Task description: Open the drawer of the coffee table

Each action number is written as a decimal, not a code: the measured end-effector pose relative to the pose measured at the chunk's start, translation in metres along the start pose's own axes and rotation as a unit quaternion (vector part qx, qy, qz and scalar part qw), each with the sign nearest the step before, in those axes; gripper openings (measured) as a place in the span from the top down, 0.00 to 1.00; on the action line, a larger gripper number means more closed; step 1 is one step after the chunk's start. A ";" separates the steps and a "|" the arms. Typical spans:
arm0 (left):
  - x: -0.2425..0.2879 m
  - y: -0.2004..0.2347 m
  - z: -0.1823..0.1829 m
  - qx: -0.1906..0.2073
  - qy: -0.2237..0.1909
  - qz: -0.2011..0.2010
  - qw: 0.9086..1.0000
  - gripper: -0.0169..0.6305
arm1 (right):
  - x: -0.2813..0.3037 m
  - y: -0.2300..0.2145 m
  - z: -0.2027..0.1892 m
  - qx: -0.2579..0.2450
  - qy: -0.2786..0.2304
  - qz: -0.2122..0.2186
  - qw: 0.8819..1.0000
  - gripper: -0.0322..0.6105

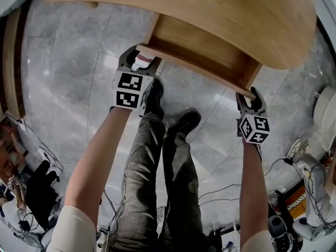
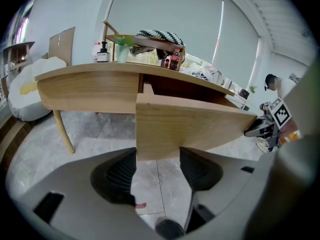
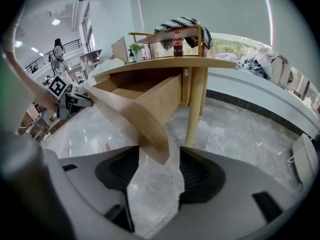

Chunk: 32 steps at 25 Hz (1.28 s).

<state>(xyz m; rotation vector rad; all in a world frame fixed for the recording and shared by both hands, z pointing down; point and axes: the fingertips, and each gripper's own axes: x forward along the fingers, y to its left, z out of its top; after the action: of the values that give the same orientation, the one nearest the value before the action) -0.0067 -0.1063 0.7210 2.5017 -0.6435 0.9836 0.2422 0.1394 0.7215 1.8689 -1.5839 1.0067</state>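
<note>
The wooden coffee table [image 1: 210,9] has its drawer [image 1: 205,49] pulled out towards me, with its inside showing. My left gripper [image 1: 140,54] is at the left end of the drawer front [image 1: 194,67]. In the left gripper view, the left gripper [image 2: 157,156] has both pads against the drawer front [image 2: 190,126]. My right gripper [image 1: 251,94] is at the drawer's right corner. In the right gripper view, the right gripper [image 3: 157,159] has the drawer front [image 3: 130,116] corner between its pads, with a gap on the right side.
My legs and black shoes [image 1: 157,96] stand on the grey marble floor under the drawer. A table leg [image 3: 196,104] stands just beyond the right gripper. A bottle [image 3: 176,44] and a wooden tray sit on the table top. Cables [image 1: 226,190] trail on the floor behind.
</note>
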 end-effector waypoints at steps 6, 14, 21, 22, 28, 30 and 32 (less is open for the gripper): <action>-0.013 -0.003 0.008 0.011 0.008 0.000 1.000 0.53 | -0.013 0.004 0.008 -0.010 0.005 0.006 1.000 0.53; -0.050 -0.007 0.031 -0.001 0.012 0.017 1.000 0.52 | -0.054 0.001 0.029 -0.016 0.016 0.009 1.000 0.52; -0.092 -0.026 0.081 0.003 -0.008 0.018 1.000 0.52 | -0.105 -0.005 0.081 -0.017 -0.017 -0.002 1.000 0.57; -0.101 -0.030 0.093 0.010 -0.016 0.018 1.000 0.52 | -0.114 -0.005 0.090 -0.015 -0.026 -0.005 1.000 0.62; -0.161 -0.068 0.182 0.067 -0.064 0.011 0.996 0.63 | -0.185 -0.005 0.148 -0.007 -0.075 -0.005 0.997 0.72; -0.184 -0.080 0.211 0.070 -0.080 0.010 0.994 0.66 | -0.214 -0.004 0.171 -0.012 -0.093 -0.001 0.996 0.76; -0.210 -0.093 0.236 0.076 -0.090 0.009 0.993 0.67 | -0.244 0.000 0.193 -0.022 -0.107 0.003 0.994 0.81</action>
<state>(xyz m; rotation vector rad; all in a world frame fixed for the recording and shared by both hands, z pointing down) 0.0335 -0.0884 0.3944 2.7479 -0.6678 0.8479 0.2711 0.1420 0.4116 1.9973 -1.7172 0.7887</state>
